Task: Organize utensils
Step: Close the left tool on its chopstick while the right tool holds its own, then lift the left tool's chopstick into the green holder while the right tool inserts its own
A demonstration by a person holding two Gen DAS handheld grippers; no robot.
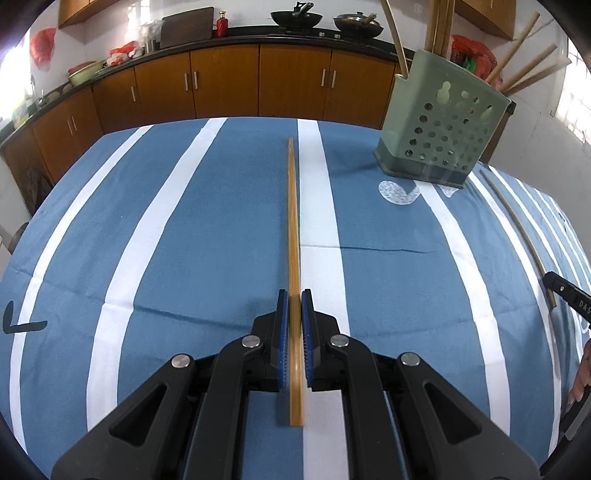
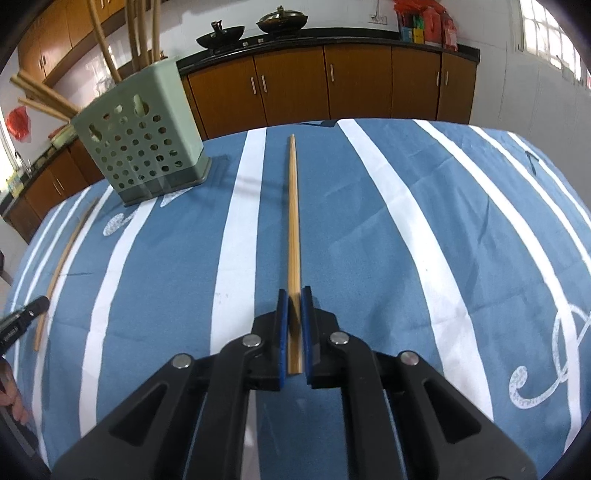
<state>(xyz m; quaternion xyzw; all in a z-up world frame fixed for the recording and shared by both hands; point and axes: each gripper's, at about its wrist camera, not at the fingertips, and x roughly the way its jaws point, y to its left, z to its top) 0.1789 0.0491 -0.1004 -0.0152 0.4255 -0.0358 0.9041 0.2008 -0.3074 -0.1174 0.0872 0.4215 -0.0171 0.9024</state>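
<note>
A green perforated utensil holder (image 1: 441,122) stands on the blue striped tablecloth, with several bamboo chopsticks in it; it also shows in the right wrist view (image 2: 142,140). My left gripper (image 1: 294,295) is shut on a brown chopstick (image 1: 293,221) that points away along the cloth. My right gripper (image 2: 294,293) is shut on another light bamboo chopstick (image 2: 293,221). Each held chopstick shows in the other view as a thin stick (image 1: 517,225) (image 2: 62,258) beside the other gripper's tip.
The table (image 1: 184,221) is covered by a blue cloth with white stripes. Wooden kitchen cabinets (image 1: 258,81) and a black counter with woks (image 1: 295,16) run behind it. A window is at the far right (image 2: 546,33).
</note>
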